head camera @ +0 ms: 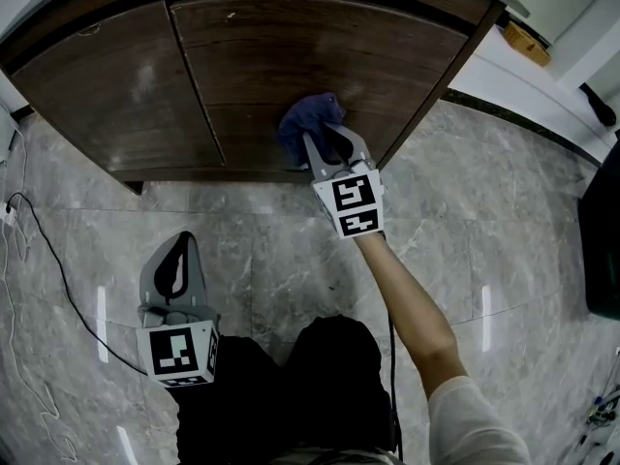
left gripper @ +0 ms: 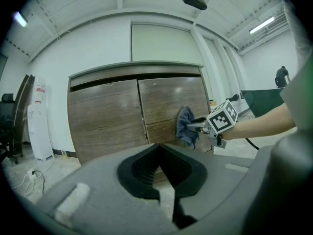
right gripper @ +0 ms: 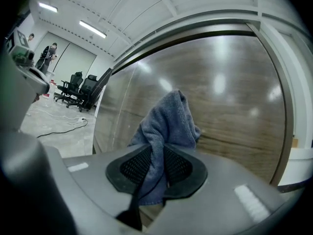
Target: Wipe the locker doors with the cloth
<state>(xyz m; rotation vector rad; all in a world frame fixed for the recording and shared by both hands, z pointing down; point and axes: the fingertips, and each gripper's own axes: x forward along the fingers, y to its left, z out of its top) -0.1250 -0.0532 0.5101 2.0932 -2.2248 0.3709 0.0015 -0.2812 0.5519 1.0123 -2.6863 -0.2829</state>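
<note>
In the head view the right gripper (head camera: 326, 148) reaches forward to the brown wooden locker. It holds a blue cloth (head camera: 308, 124) against the lower half of the right-hand door (head camera: 320, 56). The left-hand door (head camera: 107, 85) has nothing on it. The left gripper (head camera: 177, 269) hangs low over the marble floor (head camera: 465, 221), well apart from the locker.

The left gripper view shows that gripper's jaws pressed together with nothing between them. Beyond them the cloth (left gripper: 185, 125) lies bunched on the right-hand door, nearer its outer edge than the seam between the doors.

In the right gripper view the jaws pinch a fold of the cloth (right gripper: 166, 126), and the free part stands up against the wood grain (right gripper: 234, 106).

The wiping step looks to be under way on the right-hand door. The next move calls for keeping the cloth pressed flat and sweeping it across the panel, then over to the left-hand door, without the pinched fold slipping out.
</note>
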